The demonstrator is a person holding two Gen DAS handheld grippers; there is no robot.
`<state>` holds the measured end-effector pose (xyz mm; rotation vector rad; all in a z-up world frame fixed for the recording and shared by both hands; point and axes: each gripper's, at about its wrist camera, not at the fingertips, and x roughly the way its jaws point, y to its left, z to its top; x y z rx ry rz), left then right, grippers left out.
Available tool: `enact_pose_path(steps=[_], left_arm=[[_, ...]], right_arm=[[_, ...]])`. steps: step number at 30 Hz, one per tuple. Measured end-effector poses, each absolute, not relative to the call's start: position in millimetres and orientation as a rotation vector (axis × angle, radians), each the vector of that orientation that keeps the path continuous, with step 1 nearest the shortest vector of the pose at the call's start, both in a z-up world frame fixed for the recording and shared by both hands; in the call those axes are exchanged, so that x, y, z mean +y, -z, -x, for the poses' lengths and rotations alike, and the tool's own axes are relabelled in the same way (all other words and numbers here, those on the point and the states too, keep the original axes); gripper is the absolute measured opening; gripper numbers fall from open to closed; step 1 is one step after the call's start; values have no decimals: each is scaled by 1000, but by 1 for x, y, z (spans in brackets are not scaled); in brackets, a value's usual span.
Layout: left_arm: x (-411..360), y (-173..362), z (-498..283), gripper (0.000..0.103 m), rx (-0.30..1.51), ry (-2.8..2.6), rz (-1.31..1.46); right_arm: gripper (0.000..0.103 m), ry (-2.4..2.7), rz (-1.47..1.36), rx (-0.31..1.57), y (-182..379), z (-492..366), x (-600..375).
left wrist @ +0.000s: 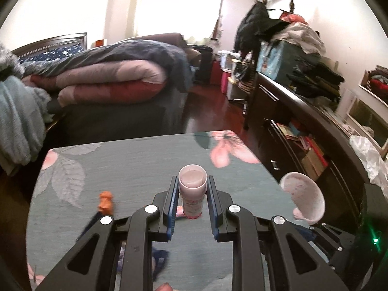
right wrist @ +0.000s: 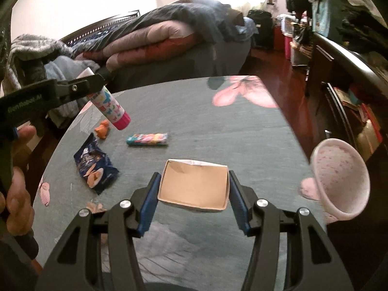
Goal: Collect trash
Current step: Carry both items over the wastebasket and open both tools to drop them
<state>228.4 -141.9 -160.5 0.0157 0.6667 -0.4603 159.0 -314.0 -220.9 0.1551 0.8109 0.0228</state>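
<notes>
My left gripper point(left wrist: 192, 181) is shut on an open glue stick point(left wrist: 192, 189), held above the table; the stick also shows in the right wrist view point(right wrist: 110, 106), tilted, pink base down. My right gripper point(right wrist: 194, 184) is shut on a small open paper box point(right wrist: 194, 186), empty inside, held above the table. On the floral grey tablecloth point(right wrist: 218, 126) lie a blue snack wrapper point(right wrist: 94, 167), a colourful cap or tube point(right wrist: 147, 139) and an orange scrap point(right wrist: 103, 129), which also shows in the left wrist view point(left wrist: 106, 200).
A pink cup point(right wrist: 339, 179) sits at the table's right edge, also in the left wrist view point(left wrist: 303, 197). A bed with folded quilts point(left wrist: 109, 80) stands behind. A dark cluttered dresser point(left wrist: 303, 111) runs along the right. A hand point(right wrist: 17, 169) holds the left gripper.
</notes>
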Motion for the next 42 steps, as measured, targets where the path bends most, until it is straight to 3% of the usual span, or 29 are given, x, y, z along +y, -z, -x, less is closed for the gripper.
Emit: enact_pose_path(steps=[17, 42], left_arm=[[-268, 158, -212, 23, 678, 660, -100], [-461, 206, -221, 23, 776, 918, -199]], right_arm=[[55, 182, -274, 756, 222, -112, -436], [55, 479, -420, 742, 274, -102, -595]])
